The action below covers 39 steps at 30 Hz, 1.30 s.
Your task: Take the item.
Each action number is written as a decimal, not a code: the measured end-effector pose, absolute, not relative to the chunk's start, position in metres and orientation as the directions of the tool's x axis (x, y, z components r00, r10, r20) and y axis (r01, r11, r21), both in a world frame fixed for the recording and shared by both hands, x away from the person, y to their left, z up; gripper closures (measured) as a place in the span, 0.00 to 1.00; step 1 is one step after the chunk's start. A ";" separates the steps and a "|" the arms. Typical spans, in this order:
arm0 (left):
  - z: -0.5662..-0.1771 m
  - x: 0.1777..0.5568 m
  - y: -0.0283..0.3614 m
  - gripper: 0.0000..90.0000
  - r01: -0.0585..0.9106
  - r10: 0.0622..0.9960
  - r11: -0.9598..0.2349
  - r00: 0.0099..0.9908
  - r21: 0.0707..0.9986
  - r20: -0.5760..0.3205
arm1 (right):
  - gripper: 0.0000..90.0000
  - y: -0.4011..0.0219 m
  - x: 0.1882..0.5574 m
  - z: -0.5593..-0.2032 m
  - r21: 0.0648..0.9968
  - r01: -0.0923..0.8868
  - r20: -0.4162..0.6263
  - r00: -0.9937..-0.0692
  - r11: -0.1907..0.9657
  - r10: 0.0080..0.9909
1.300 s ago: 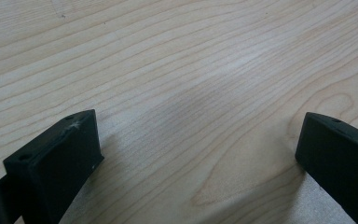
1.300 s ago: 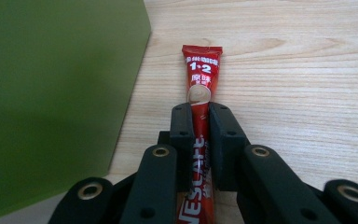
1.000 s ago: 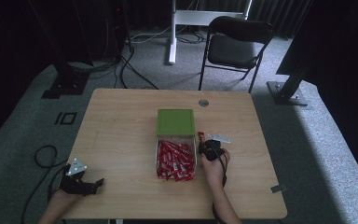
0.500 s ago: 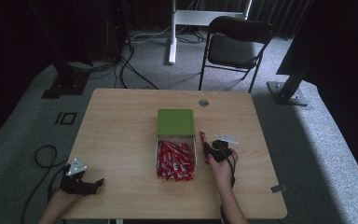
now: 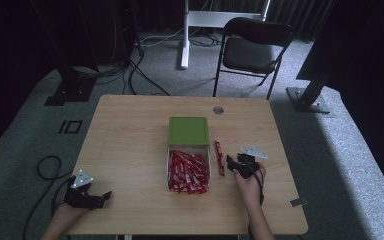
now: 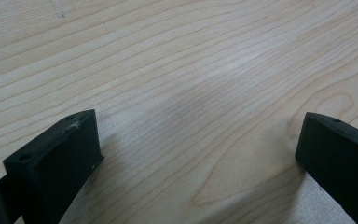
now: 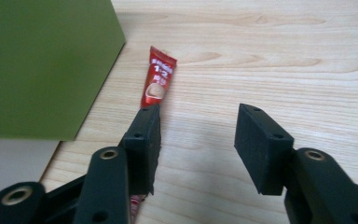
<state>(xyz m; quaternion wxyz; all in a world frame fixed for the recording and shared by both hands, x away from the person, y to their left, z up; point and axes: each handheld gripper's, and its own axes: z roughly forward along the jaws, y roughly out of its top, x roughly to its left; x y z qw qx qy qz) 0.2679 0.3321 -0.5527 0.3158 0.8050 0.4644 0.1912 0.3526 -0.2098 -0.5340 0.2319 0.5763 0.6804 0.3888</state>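
Red sachet [image 7: 158, 84] reads "1-2"; both grippers' fingers [image 7: 262, 145] spread, holding nothing.

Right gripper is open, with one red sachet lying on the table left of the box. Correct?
Not quite: the sachet lies right of the box, between it and the right gripper, as the high view shows. The gripper is open and the sachet does lie on the table.

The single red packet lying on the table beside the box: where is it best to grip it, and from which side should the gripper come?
Grip the single red packet across its narrow width, near its middle, coming from straight above. It lies flat on the table, long and thin, so probably only its long edges offer a hold. The open right gripper sits off to one side, one jaw over it; shift until both jaws straddle it.
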 end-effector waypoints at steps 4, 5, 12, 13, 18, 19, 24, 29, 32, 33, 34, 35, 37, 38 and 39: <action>-0.553 0.268 0.332 0.01 0.627 0.868 -0.370 0.496 0.686 0.015 | 0.47 -0.218 0.349 -0.537 0.803 0.594 0.128 -0.233 0.037 0.964; -0.553 0.268 0.332 0.01 0.626 0.868 -0.369 0.496 0.687 0.015 | 0.46 -0.219 0.348 -0.537 0.806 0.592 0.140 -0.230 0.024 0.963; -0.553 0.268 0.332 0.01 0.626 0.868 -0.369 0.496 0.687 0.015 | 0.38 -0.230 0.340 -0.533 0.817 0.575 0.129 -0.239 0.033 0.962; -0.553 0.268 0.332 0.01 0.626 0.868 -0.369 0.496 0.687 0.015 | 0.38 -0.232 0.339 -0.532 0.820 0.572 0.133 -0.240 0.030 0.962; -0.553 0.268 0.332 0.01 0.626 0.868 -0.370 0.496 0.686 0.015 | 0.33 -0.246 0.331 -0.530 0.828 0.560 0.130 -0.242 0.029 0.962; -0.553 0.268 0.332 0.01 0.626 0.868 -0.370 0.496 0.686 0.015 | 0.32 -0.249 0.330 -0.530 0.828 0.560 0.135 -0.235 0.021 0.962; -0.553 0.268 0.332 0.01 0.626 0.868 -0.371 0.497 0.686 0.016 | 0.28 -0.259 0.322 -0.531 0.826 0.563 0.145 -0.226 0.008 0.963; -0.553 0.268 0.332 0.01 0.626 0.868 -0.371 0.497 0.686 0.016 | 0.25 -0.267 0.316 -0.534 0.821 0.571 0.139 -0.210 0.005 0.968; -0.553 0.268 0.332 0.01 0.626 0.868 -0.371 0.497 0.686 0.016 | 0.23 -0.272 0.312 -0.536 0.820 0.572 0.139 -0.196 -0.002 0.971; -0.553 0.268 0.332 0.01 0.626 0.868 -0.371 0.497 0.686 0.016 | 0.21 -0.273 0.310 -0.537 0.820 0.572 0.138 -0.190 -0.005 0.972; -0.553 0.268 0.332 0.01 0.626 0.868 -0.371 0.497 0.686 0.016 | 0.19 -0.274 0.308 -0.537 0.820 0.572 0.135 -0.176 -0.010 0.975; -0.553 0.268 0.332 0.01 0.626 0.868 -0.371 0.497 0.686 0.016 | 0.19 -0.275 0.307 -0.538 0.818 0.575 0.133 -0.168 -0.012 0.977; -0.553 0.268 0.332 0.01 0.626 0.868 -0.371 0.497 0.686 0.016 | 0.19 -0.277 0.304 -0.540 0.816 0.579 0.121 -0.156 -0.009 0.980; -0.553 0.268 0.332 0.01 0.626 0.868 -0.371 0.497 0.686 0.016 | 0.19 -0.279 0.302 -0.541 0.816 0.578 0.113 -0.145 -0.009 0.983; -0.553 0.268 0.332 0.01 0.626 0.868 -0.371 0.497 0.686 0.016 | 0.19 -0.280 0.301 -0.542 0.815 0.579 0.116 -0.138 -0.015 0.984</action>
